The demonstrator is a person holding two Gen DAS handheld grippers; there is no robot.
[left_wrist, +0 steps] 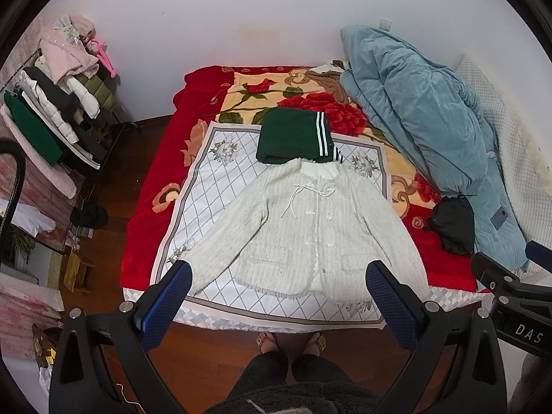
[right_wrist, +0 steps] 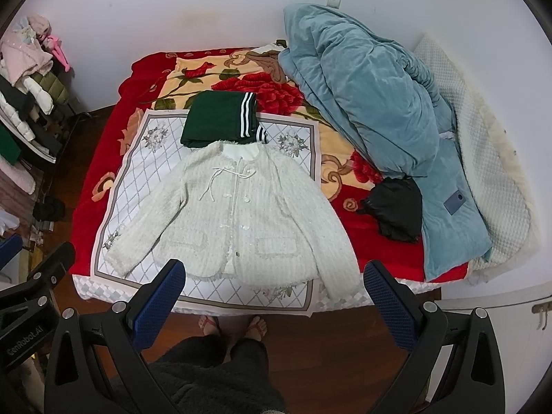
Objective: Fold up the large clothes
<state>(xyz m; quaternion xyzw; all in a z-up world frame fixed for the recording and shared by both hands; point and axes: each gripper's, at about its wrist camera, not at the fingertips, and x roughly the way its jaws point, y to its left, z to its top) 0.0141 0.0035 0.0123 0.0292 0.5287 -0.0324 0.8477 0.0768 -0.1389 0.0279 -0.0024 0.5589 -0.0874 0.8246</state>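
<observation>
A cream woolly tweed jacket [left_wrist: 303, 231] [right_wrist: 238, 220] lies spread flat, front up and sleeves angled out, on a white diamond-patterned cloth [left_wrist: 220, 186] [right_wrist: 138, 179] at the near end of the red floral-blanketed bed [left_wrist: 151, 179] [right_wrist: 89, 186]; a folded dark green garment with white stripes [left_wrist: 293, 136] [right_wrist: 220, 119] sits just beyond its collar. Both the left gripper [left_wrist: 277, 298] and the right gripper [right_wrist: 274, 295] hover above the near edge with blue-padded jaws wide apart, holding nothing; a rumpled pale blue quilt [left_wrist: 424, 131] [right_wrist: 372, 103] is heaped along the right.

Cream jacket [left_wrist: 303, 227] (green garment [left_wrist: 293, 136] striped)
</observation>
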